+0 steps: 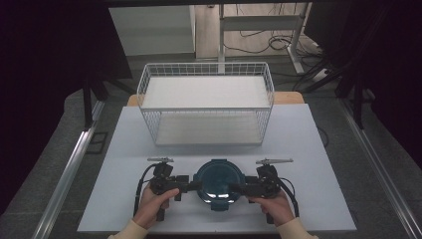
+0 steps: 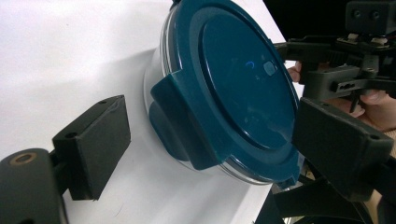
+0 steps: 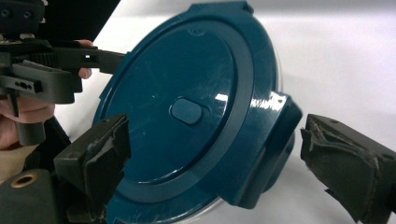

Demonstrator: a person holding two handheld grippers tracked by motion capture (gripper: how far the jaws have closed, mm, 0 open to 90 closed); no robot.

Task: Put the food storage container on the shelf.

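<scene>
A round clear container with a dark teal lid [image 1: 218, 181] rests on the white table near its front edge. My left gripper [image 1: 196, 185] reaches in from the left, and my right gripper [image 1: 238, 188] from the right. In the left gripper view the lid [image 2: 233, 79] has a side latch [image 2: 180, 123] lying between my open left gripper's [image 2: 217, 140] jaws. In the right gripper view the opposite latch [image 3: 268, 144] of the lid [image 3: 187, 107] sits between my open right gripper's [image 3: 224, 158] jaws. Neither pair of jaws presses on it.
A white wire basket [image 1: 206, 102] with two shelves stands behind the container at mid-table. The white table [image 1: 308, 149] has bare room left and right of the basket. Metal rails [image 1: 69, 169] run along both sides on the floor.
</scene>
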